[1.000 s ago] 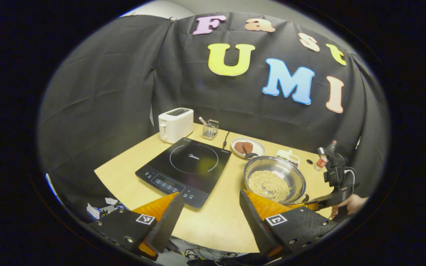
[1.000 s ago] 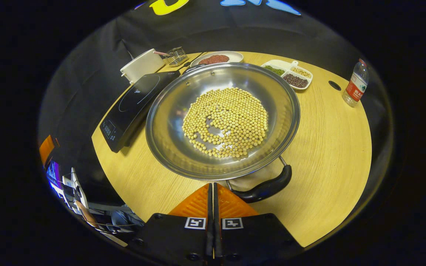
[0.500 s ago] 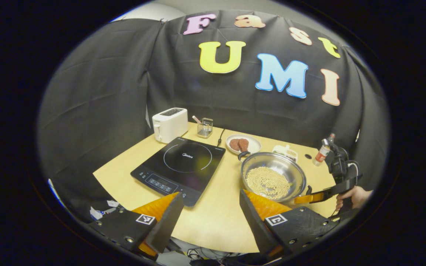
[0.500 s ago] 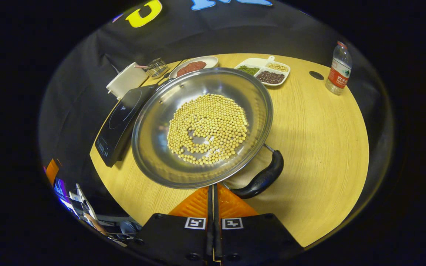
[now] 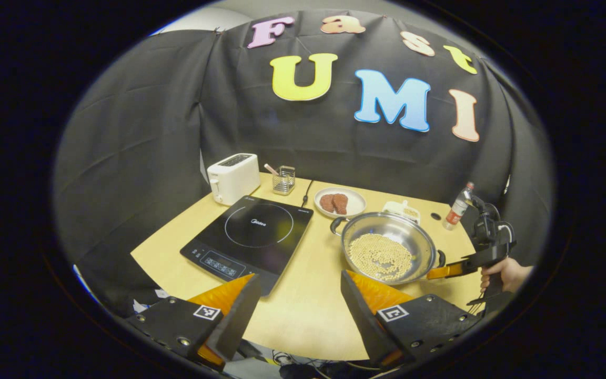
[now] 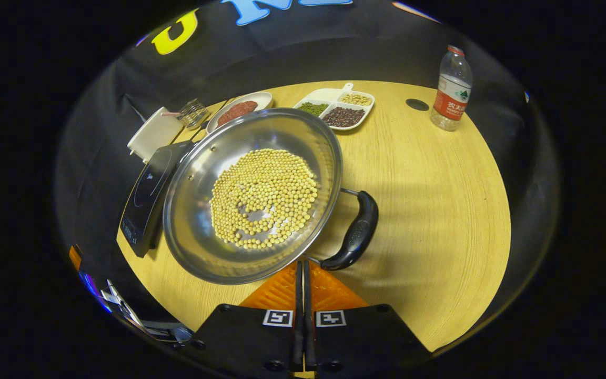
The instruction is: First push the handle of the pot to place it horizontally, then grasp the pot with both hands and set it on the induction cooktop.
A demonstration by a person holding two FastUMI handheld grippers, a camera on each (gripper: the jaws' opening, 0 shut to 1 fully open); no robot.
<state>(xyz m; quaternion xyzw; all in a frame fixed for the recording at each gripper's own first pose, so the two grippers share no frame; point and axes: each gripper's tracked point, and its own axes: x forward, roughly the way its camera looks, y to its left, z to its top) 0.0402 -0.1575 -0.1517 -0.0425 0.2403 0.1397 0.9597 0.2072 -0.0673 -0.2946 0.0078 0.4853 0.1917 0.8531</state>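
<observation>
Rotated by the closed right tongs point(image 6: 303, 271), the pot point(image 6: 253, 192) handle point(image 6: 356, 234) is now beside them; left tongs point(image 5: 295, 295) are held wide.

A staged kitchen corner inside a recording booth is shown. A wooden table point(image 5: 303, 316) is enclosed by a wall of black cloth point(image 5: 140, 131). Kitchen things are laid out on it: an induction cooktop point(image 5: 250, 237), a toaster point(image 5: 233, 178), a steel pot point(image 5: 390, 247) of beans, a plate of meat point(image 5: 340, 202), a divided dish point(image 6: 337, 102) and a water bottle point(image 6: 451, 89). Loose cables point(image 5: 292, 360) are seen under the table edge.
</observation>
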